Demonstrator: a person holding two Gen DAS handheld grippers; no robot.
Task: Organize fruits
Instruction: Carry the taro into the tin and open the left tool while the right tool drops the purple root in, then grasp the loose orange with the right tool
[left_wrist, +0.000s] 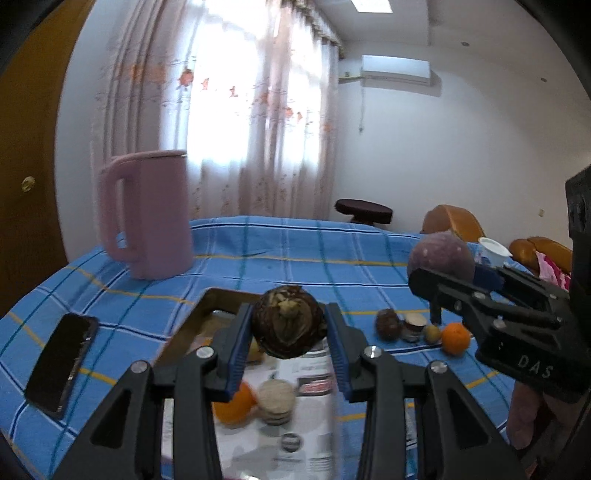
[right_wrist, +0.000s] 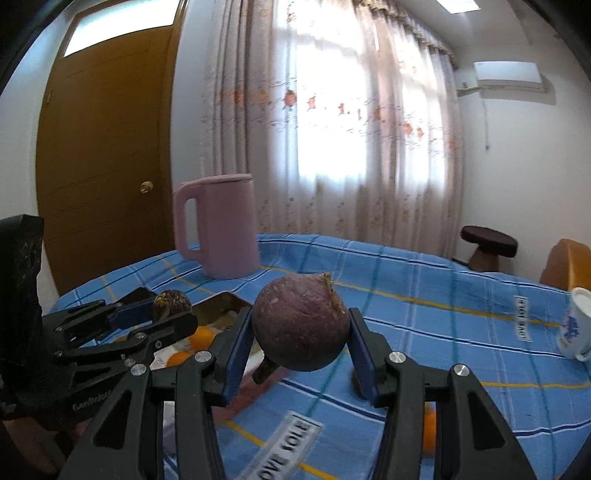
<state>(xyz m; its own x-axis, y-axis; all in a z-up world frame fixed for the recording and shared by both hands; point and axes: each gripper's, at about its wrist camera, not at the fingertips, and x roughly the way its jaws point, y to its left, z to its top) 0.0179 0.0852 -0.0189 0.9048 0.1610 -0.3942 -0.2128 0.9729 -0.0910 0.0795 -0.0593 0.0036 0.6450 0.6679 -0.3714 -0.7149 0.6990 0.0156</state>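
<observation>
My left gripper (left_wrist: 288, 332) is shut on a dark brown wrinkled fruit (left_wrist: 288, 325) and holds it above a metal tray (left_wrist: 207, 306) lined with newspaper. The tray holds an orange (left_wrist: 234, 406) and a round tan piece (left_wrist: 276, 400). My right gripper (right_wrist: 301, 343) is shut on a round purple fruit (right_wrist: 301, 325), held above the blue cloth. It shows in the left wrist view (left_wrist: 441, 258) at the right. More fruits lie on the cloth: a brown one (left_wrist: 387, 324), a cut piece (left_wrist: 413, 325), a small greenish one (left_wrist: 431, 333) and an orange (left_wrist: 456, 338).
A pink kettle (left_wrist: 147, 214) stands at the back left of the table (left_wrist: 295, 251). A black phone (left_wrist: 61, 363) lies at the left. A white cup (right_wrist: 576, 328) lies tipped at the right. Orange chairs (left_wrist: 454, 221) and a dark stool (left_wrist: 364, 210) stand behind.
</observation>
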